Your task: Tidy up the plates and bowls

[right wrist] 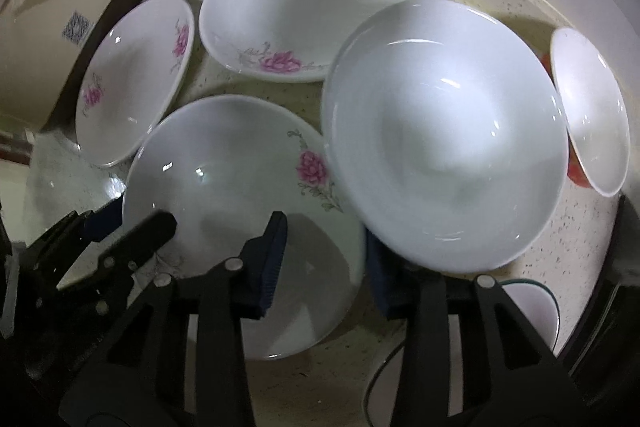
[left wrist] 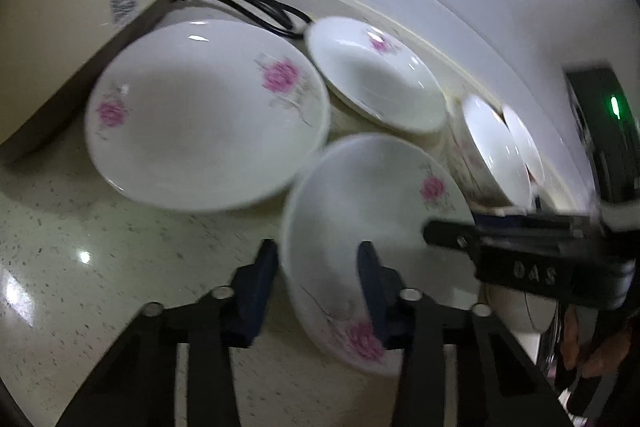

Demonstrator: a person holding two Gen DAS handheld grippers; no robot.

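Your left tongs sit astride the rim of the nearest floral plate: one blue pad outside the rim, the other inside over the well. Jaws narrow, but pic is blurred, so can't tell if the pads actually press the rim.

Your right tongs straddle the spot where that same floral plate meets the plain white plate. Left pad is over the floral plate's well, right pad tucked under the white plate's edge. Jaws fairly narrow; can't tell whether anything is pinched.

White plate overlaps the floral one's right rim & looks tilted. Two more floral plates behind on the speckled counter: one at back centre, one at left beside a cardboard box. Red-sided bowl tipped at far right. Black cables run along the back wall.
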